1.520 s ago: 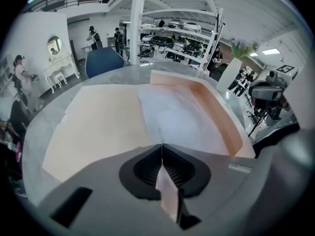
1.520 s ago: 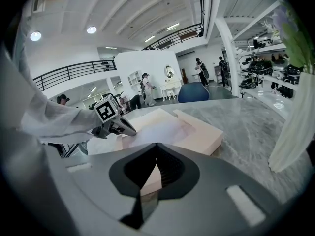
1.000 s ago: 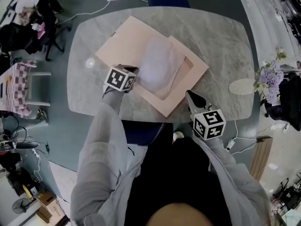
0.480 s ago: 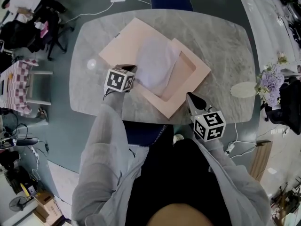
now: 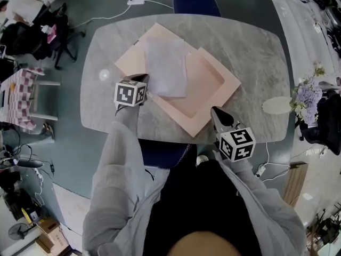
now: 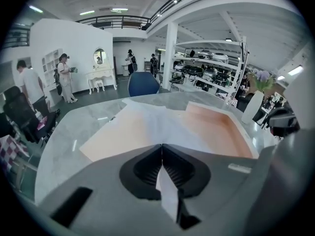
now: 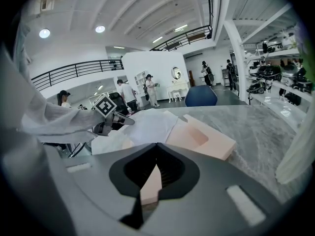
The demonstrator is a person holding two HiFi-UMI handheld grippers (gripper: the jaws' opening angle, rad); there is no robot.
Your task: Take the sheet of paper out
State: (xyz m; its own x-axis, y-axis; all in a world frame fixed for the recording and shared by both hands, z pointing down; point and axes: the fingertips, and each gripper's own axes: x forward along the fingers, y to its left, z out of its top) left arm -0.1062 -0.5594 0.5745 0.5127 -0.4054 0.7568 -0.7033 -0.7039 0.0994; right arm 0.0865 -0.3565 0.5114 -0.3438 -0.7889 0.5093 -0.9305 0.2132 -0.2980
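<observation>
pinching the sheet of paper [image 5: 166, 68] in the left claw [image 5: 144, 83], clamping the pink box [image 5: 230, 82] rim in the right claw [image 5: 216, 111]; seemingly finishing extraction, next needing setting down on bare tabletop [image 5: 250, 41].

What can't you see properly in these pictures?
Head view: the sheet of paper covers part of the pink box, so what lies under it is hidden.
Head view: the left gripper has its marker cube hiding its pinch on the sheet.
Right gripper view: the right gripper covers most of the box edge it clamps.
Head view: the pale round spot on the table is too small to name.
</observation>
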